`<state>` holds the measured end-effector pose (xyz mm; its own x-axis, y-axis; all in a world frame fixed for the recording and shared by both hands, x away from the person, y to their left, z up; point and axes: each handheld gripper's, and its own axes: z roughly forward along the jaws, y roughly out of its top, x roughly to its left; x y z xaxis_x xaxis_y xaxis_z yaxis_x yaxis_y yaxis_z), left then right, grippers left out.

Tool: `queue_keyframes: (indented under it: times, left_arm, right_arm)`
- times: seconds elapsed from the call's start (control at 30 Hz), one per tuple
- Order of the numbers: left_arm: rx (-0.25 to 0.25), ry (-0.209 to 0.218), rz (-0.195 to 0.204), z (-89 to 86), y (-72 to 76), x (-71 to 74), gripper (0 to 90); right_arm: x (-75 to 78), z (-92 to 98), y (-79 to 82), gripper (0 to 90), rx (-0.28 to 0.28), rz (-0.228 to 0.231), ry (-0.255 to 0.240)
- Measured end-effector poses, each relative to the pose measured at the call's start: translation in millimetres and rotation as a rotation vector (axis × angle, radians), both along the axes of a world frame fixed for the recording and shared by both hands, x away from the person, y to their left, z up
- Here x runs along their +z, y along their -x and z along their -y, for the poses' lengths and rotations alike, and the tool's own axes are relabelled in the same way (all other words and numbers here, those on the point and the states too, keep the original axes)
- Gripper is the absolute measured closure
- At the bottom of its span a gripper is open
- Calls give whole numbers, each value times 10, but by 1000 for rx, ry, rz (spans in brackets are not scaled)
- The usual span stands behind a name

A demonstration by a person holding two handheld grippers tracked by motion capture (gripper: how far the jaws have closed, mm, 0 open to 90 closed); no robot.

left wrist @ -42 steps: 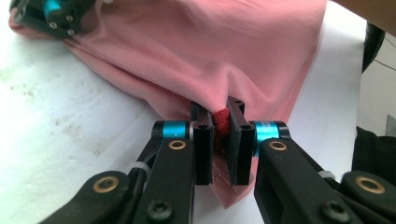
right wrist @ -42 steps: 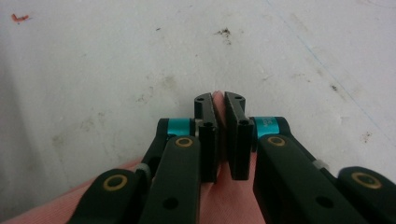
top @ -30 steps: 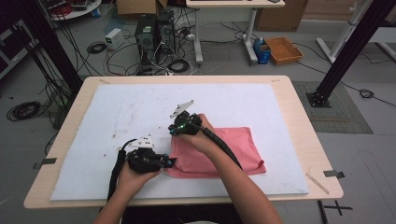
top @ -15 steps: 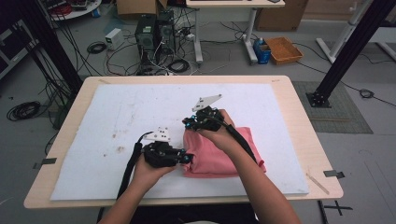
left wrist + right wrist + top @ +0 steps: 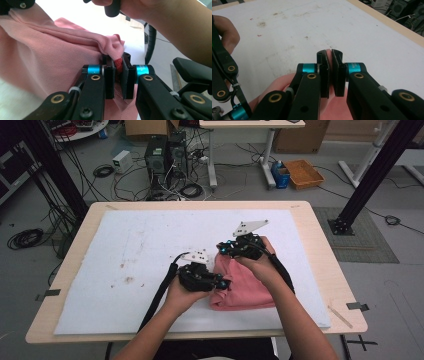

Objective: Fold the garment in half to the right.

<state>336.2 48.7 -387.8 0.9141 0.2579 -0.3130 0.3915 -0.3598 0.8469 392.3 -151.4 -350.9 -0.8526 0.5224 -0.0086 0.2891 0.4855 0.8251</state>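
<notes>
At centre right of the high view, both grippers are pinching the pink cloth [image 5: 245,287]: left gripper [image 5: 227,284] clamping its lower-left edge, right gripper [image 5: 222,251] clamping its upper-left corner. No writing is legible.

Pink ribbed cloth [image 5: 245,287], a red fold at its pinched edge. Black tongs with cyan collars and brass screws. White desk [image 5: 150,245] cover, brown stains left; pale wood rim.

1. Left claw [image 5: 224,284] clamped tight, jaws pointing toward 3 o'clock, forearm entering from 6 o'clock.
2. Right claw [image 5: 222,249] clamped tight, pointing toward 9 o'clock, at 12 o'clock of the left.
</notes>
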Motion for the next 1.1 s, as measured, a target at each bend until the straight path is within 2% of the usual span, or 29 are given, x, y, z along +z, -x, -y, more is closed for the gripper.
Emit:
queue_keyframes:
  times: [0.13,0.4,0.47,0.6,0.77,0.8,1.0,1.1]
  left_arm:
    - [-10,15,-21,124,-53,-25,833]
    - [-36,-13,-35,410,-139,-72,833]
    - [-43,-19,-40,487,-165,-89,832]
    - [-56,-17,-59,659,-219,-140,832]
    - [-69,-20,-82,831,-281,-213,833]
    - [-77,-30,-88,918,-306,-252,833]
    - [-86,-44,-108,1100,-361,-345,832]
    - [-81,-29,-131,1149,-379,-400,829]
  right_arm:
    - [-20,143,4,867,-16,-1,5]
    - [-98,401,-15,866,-63,-20,2]
    - [-115,451,-25,866,-74,-23,19]
    - [-136,561,-34,866,-90,-19,31]
    - [-189,700,-35,865,-119,-37,35]
    - [-210,738,-36,865,-126,-41,35]
    - [-369,959,-51,864,-179,-75,44]
    - [-420,1023,-50,862,-196,-88,45]
